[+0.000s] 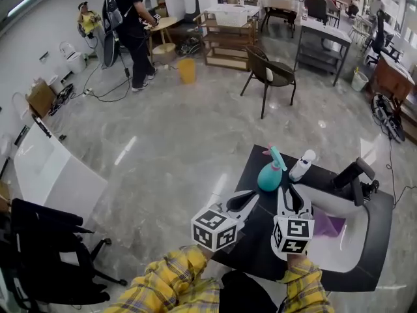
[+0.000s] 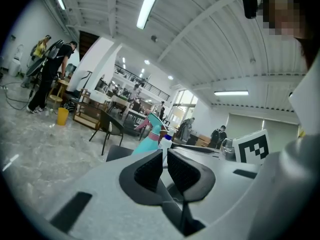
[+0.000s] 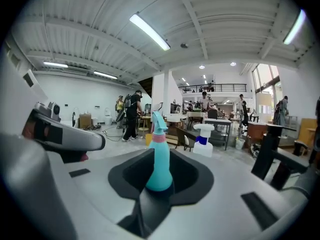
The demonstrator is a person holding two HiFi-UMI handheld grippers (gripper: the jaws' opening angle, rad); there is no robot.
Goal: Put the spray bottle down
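Teal plastic spray bottle [image 1: 269, 176] with a pink collar stands upright on the black countertop [image 1: 260, 250], beside a white bottle [image 1: 301, 165]. The right gripper [image 1: 287, 192] has its jaws released, flanking the spray bottle without touching it. The left gripper [image 1: 251, 198] has its jaws nearly together, empty.

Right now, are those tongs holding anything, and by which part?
Nothing is held. The teal spray bottle stands free on the black counter, just ahead of the open right tongs; the left tongs are empty.
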